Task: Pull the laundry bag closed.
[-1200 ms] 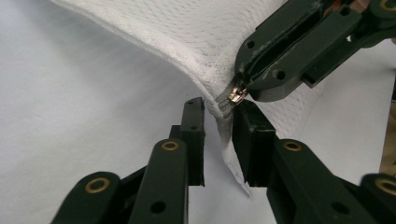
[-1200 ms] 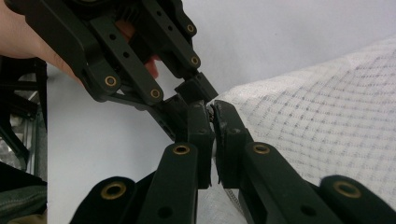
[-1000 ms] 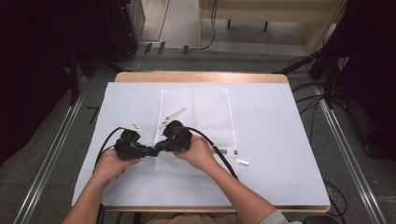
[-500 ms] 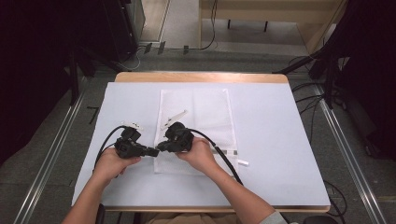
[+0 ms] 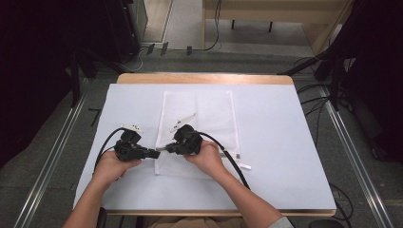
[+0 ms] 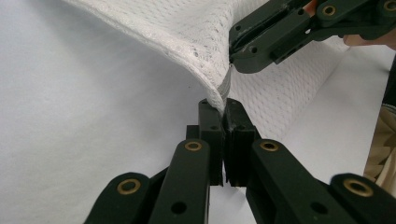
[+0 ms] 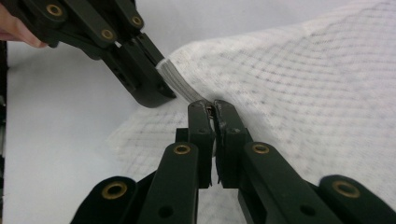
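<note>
White mesh bag [image 5: 209, 118] is lying flat on the white-covered bench [image 5: 285, 142], its near-left corner edge lifted off the surface between the two grippers. Left gripper [image 6: 224, 109] is sitting fully closed, pinching the corded hem of that corner. Right gripper [image 7: 211, 106] is likewise closed, nipping the same hem just beside the left one. In the high view both grippers [image 5: 154, 153] [image 5: 167, 148] are meeting tip to tip at the bag's left edge, with the hands resting low on the bench.

Risks, as judged from here:
- Both grips are catching only a thin strip of hem; if the hands are pulling apart unevenly, one side is likely slipping out.
- If each gripper is holding both layers instead of one, the mouth is not going to open when spread. Which layers are held I cannot tell.
- A sharp pull is risking dragging the whole bag across the bench, since nothing is weighing it down.

Compared with the frame one second earlier: the left gripper's jaws have just been closing onto the hem. The hands are sitting almost where they were, the bag flat as before, its lifted corner the one difference I can make out.
</note>
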{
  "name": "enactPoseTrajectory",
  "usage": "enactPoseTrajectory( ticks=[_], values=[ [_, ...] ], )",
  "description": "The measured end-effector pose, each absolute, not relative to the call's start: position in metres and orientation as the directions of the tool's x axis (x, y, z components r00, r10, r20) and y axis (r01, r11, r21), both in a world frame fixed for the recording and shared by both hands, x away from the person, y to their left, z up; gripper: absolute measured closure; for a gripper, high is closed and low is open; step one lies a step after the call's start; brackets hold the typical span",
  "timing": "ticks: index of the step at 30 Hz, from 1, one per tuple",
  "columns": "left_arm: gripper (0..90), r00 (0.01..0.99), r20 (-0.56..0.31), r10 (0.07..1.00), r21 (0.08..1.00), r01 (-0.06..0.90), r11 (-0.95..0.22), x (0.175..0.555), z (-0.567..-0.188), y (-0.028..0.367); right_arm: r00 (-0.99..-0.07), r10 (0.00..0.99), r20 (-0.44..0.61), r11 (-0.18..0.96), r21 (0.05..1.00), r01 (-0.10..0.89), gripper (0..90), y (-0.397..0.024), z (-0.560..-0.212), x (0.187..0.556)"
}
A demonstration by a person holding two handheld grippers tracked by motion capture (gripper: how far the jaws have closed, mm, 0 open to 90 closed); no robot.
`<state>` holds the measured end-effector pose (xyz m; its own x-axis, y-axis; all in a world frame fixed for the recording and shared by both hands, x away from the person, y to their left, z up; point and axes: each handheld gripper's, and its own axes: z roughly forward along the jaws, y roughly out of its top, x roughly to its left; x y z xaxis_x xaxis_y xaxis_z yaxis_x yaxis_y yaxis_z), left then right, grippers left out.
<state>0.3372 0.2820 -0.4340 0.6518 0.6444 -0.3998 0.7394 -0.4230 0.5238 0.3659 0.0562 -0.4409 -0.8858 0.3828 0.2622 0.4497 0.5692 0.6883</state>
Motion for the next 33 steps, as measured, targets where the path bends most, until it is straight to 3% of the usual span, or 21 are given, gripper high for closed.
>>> enactPoseTrajectory(
  ticks=[33],
  values=[
    [88.3, 0.663, -0.393, 0.637, 0.536, 0.728, -0.427, 0.335, -0.433, 0.283, -0.871, 0.415, 0.264, 0.567, 0.674, 0.474, 88.3, 0.035, -0.448, 0.368]
  ],
)
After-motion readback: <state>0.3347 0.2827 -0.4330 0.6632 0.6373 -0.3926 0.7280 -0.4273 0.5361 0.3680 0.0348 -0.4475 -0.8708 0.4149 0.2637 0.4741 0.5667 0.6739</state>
